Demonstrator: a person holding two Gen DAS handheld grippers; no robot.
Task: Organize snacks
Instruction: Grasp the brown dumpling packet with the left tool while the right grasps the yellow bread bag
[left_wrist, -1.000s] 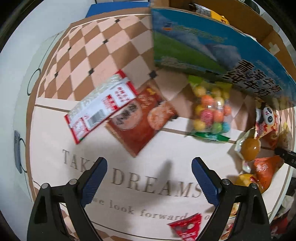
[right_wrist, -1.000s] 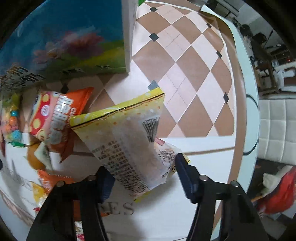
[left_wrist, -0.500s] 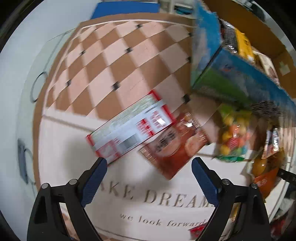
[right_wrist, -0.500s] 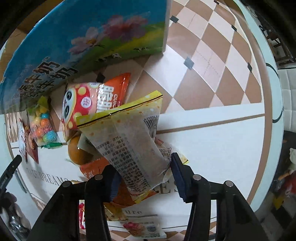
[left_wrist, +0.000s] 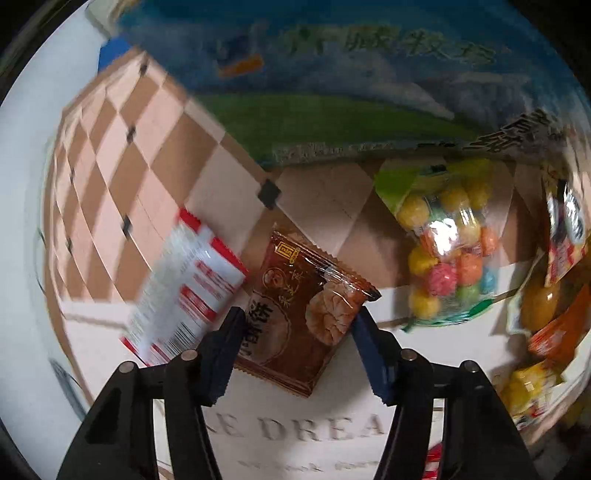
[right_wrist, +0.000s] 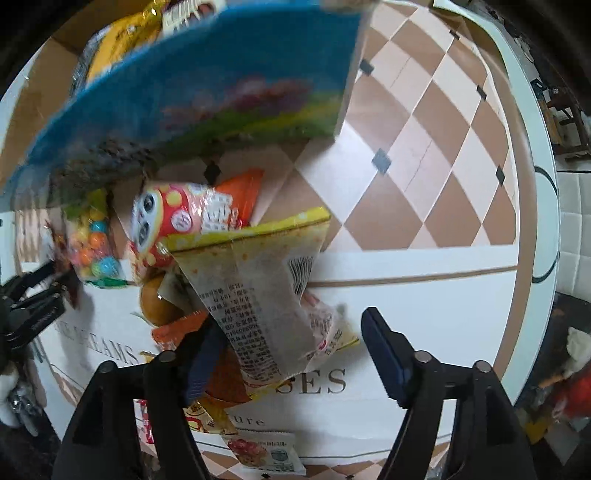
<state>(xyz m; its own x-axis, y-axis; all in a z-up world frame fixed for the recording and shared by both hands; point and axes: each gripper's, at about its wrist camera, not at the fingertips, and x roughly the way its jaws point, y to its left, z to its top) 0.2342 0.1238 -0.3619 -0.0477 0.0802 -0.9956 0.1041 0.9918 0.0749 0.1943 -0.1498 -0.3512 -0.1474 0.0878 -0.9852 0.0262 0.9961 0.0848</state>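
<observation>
Left wrist view first: my left gripper (left_wrist: 297, 349) has dropped down close to the brown shrimp cracker packet (left_wrist: 303, 314). A second ago that packet was far out ahead; now it lies right between the two blue fingers, which stand wide on either side of it and have not closed. I think the next job is to squeeze and lift it. A red and white packet (left_wrist: 186, 299) lies just beside it at nine o'clock. A clear bag of colored candy balls (left_wrist: 448, 254) sits at two o'clock, apart from my fingers.

Right wrist view: my right gripper (right_wrist: 291, 354) held the yellow snack bag (right_wrist: 258, 291) a moment ago. Now the fingers stand wide. The right finger is clear of the bag, and I cannot tell if the left one touches it. So the bag looks let go, or nearly, which means it may slip onto the pile below instead of going in the box. The panda snack bag (right_wrist: 177, 221) and an orange jelly cup (right_wrist: 157, 302) lie at ten o'clock from it.

At twelve o'clock stands the blue milk carton box (right_wrist: 207, 85), open at the top. I can see a yellow packet (right_wrist: 118, 44) inside it. The rest in there is too blurry to name.
</observation>
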